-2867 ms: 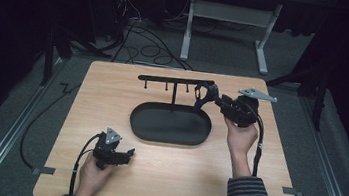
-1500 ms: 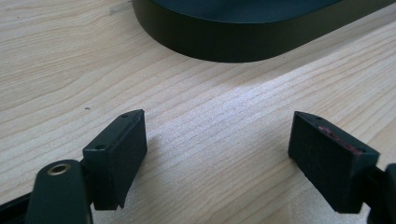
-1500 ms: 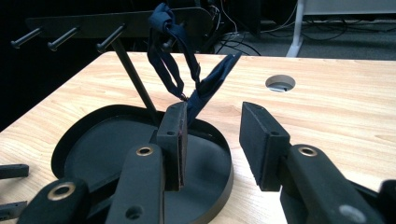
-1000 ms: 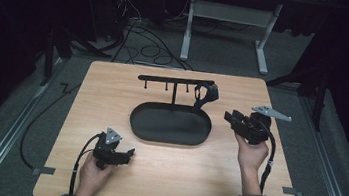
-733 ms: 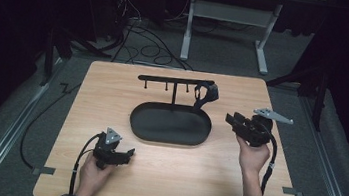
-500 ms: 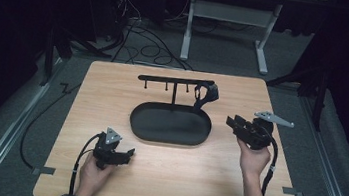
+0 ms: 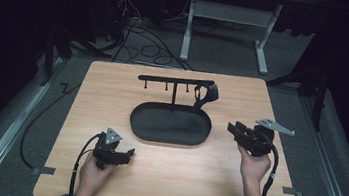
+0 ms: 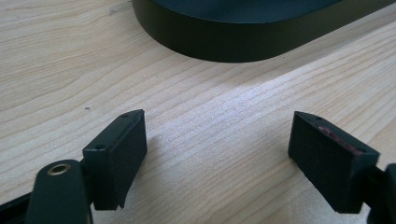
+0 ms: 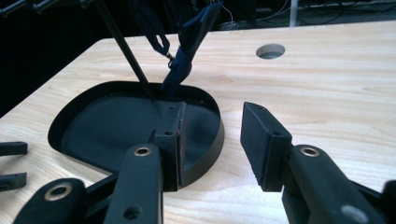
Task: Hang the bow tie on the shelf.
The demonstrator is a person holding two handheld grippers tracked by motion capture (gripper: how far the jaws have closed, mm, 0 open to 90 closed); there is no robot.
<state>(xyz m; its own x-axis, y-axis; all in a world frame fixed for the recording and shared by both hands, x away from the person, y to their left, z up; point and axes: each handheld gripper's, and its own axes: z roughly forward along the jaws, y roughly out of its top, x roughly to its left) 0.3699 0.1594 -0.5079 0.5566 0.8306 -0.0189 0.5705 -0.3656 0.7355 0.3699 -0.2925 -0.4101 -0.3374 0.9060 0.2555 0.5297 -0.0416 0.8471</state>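
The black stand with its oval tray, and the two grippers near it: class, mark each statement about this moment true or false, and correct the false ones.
1. A dark strap hangs from the right end of the stand's top bar. True.
2. The right gripper grips the strap. False: its jaws are open, with nothing between them, apart from the strap.
3. The left gripper has open jaws with bare table between them. True.
4. The tray holds a red ball. False: no ball lies in the tray.
5. The left gripper rests inside the tray. False: it sits on the table in front of the tray.
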